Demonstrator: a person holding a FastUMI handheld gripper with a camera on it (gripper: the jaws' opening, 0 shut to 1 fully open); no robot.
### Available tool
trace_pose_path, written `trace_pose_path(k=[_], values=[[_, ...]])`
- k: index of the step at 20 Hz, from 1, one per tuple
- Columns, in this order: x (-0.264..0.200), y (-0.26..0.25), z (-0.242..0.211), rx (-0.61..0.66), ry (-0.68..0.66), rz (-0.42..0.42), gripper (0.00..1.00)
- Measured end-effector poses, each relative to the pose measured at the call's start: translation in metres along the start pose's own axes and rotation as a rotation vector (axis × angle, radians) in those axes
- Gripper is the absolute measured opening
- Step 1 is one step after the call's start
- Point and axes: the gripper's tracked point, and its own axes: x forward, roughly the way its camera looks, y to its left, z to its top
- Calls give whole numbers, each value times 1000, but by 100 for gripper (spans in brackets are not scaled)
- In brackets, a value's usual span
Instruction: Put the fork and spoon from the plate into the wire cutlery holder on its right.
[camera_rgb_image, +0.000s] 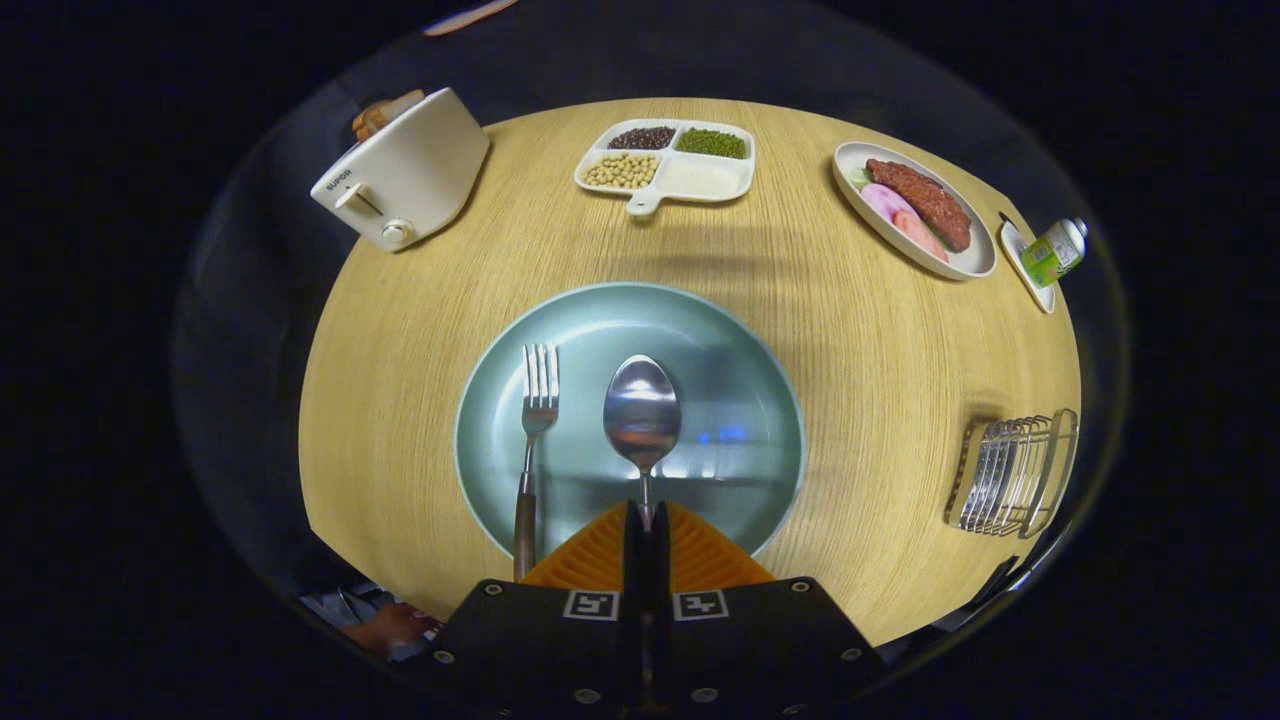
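Your gripper (645, 520) has its fingers pinched on the spoon (642, 412) handle over the plate (745, 480), so lift straight: a thin, slick handle may swivel or slip out, or knock the fork (533, 440) before the holder (1012, 475).

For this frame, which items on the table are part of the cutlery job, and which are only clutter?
Part of the job:
spoon, its handle clamped between the gripper jaws
fork, lying on the plate beside the spoon
plate
wire holder, right of the plate

Only clutter:
toaster
divided tray of beans
dish of meat
small bottle
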Motion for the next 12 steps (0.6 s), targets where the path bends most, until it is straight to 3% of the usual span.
trace_pose_path(k=[12], values=[[-123,-79,36,152,-310,-27,5]])
